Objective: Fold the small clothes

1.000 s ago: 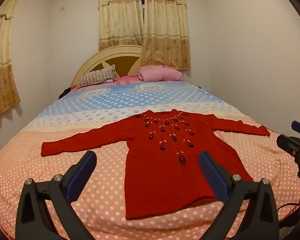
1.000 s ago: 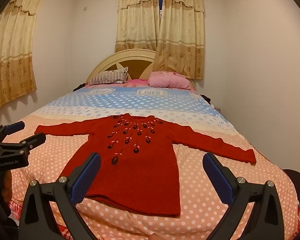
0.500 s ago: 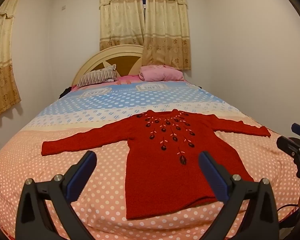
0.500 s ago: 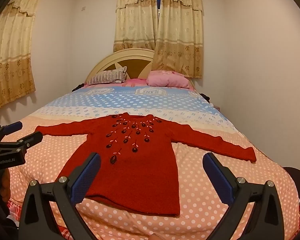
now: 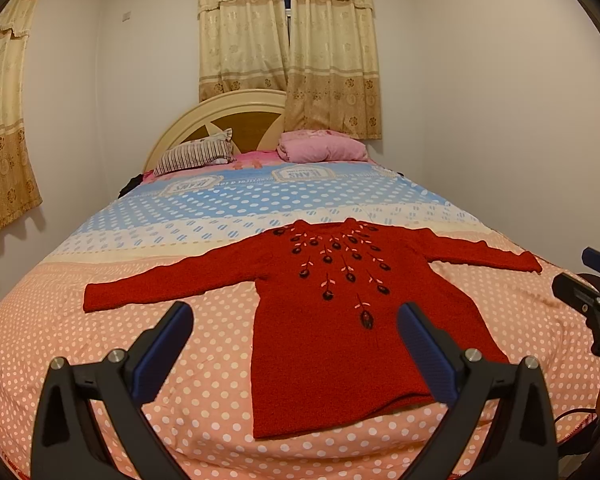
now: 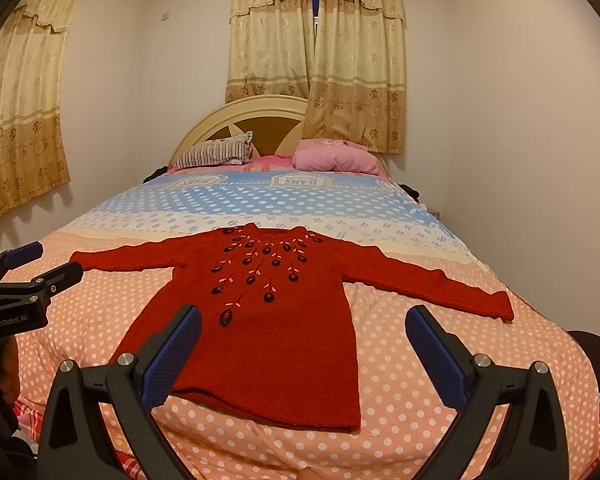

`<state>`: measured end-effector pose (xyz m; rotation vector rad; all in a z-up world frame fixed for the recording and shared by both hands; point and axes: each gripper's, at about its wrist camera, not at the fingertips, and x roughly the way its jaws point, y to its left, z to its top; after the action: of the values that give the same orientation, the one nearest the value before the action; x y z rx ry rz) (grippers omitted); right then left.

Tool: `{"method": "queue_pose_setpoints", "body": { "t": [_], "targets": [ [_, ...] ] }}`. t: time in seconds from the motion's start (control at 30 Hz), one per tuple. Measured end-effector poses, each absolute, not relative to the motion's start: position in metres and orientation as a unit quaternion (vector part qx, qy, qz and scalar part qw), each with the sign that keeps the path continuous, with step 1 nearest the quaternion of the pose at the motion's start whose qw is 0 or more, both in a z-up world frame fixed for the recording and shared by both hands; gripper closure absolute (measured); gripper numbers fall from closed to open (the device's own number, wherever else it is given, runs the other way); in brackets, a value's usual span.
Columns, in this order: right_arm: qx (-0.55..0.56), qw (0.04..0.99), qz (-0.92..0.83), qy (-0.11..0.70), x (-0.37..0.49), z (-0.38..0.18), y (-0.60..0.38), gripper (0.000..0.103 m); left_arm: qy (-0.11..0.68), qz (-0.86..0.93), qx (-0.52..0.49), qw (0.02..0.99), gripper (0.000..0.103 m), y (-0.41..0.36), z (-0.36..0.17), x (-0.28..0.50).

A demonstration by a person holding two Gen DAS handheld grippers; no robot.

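A red knitted sweater [image 5: 340, 320] with dark embroidered flowers lies flat on the bed, both sleeves spread out, hem toward me. It also shows in the right wrist view [image 6: 268, 328]. My left gripper [image 5: 296, 320] is open and empty, held above the bed's near edge in front of the hem. My right gripper [image 6: 304, 324] is open and empty, also short of the hem. The right gripper shows at the right edge of the left wrist view [image 5: 588, 284]. The left gripper shows at the left edge of the right wrist view [image 6: 32, 268].
The bed [image 5: 100, 340] has a polka-dot cover, pink near me and blue farther back. A striped pillow [image 5: 194, 156] and a pink pillow [image 5: 320, 150] lie by the headboard [image 5: 220, 116]. Walls stand close on both sides, and curtains [image 5: 288, 40] hang behind.
Both grippers have drifted very slightly; the sweater has not moved and both stay open.
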<state>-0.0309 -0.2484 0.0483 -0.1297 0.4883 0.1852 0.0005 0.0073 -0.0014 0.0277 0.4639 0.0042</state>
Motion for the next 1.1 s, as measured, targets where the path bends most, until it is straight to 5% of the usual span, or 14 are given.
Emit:
{"method": "queue_pose_setpoints", "body": {
  "t": [1.1],
  "targets": [
    [-0.065, 0.962, 0.094, 0.248, -0.0312, 0.0414, -0.2486, 0.001, 0.232, 0.004, 0.014, 0.973, 0.0, 0.0069, -0.0058, 0.0004]
  ]
}}
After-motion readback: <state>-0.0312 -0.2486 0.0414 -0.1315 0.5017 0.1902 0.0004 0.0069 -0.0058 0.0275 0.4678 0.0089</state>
